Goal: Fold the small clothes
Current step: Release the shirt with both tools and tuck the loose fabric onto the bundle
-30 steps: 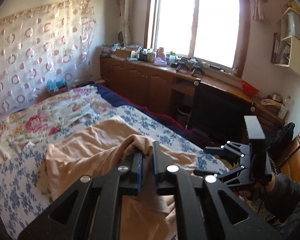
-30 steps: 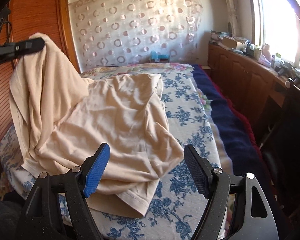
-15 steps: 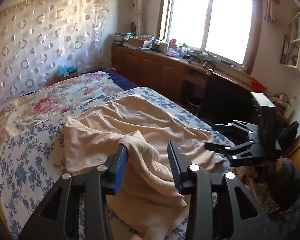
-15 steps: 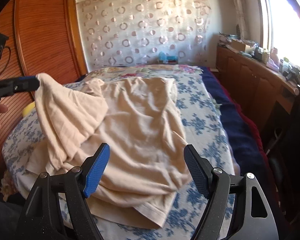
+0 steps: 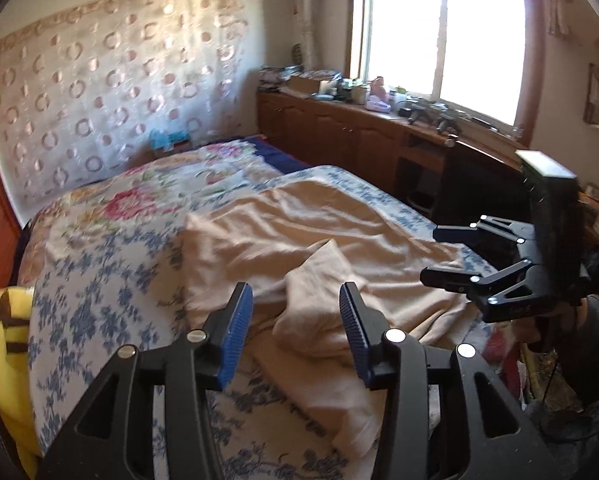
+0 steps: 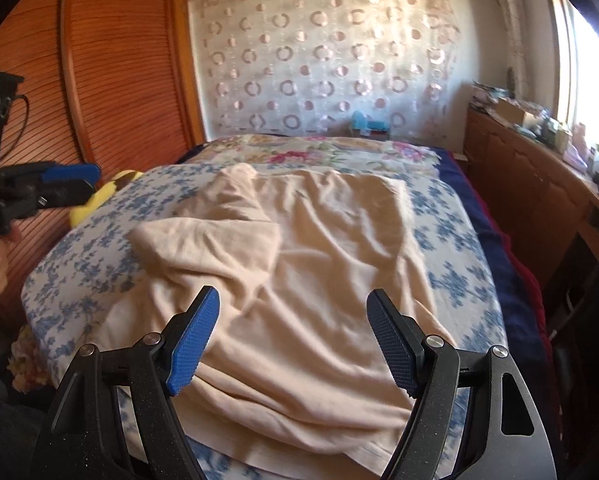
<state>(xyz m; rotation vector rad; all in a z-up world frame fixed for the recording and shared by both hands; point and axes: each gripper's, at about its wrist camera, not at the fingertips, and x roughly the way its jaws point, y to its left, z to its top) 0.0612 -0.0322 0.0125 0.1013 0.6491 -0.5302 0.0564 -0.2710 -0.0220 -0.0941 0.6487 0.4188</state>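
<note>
Both grippers tilt down over the bed (image 6: 451, 216). The left gripper (image 5: 295, 320) has just been opening; its ribbed blue pads stand apart with a loose fold of the garment (image 6: 323, 248) lying beyond them, unpressed. The right gripper (image 6: 293, 336) hangs wide open above the cloth, gripping nothing. The garment, soft peach knit, lies rumpled and spread on the blue-flowered sheet (image 6: 451, 280), one sleeve folded over.
</note>
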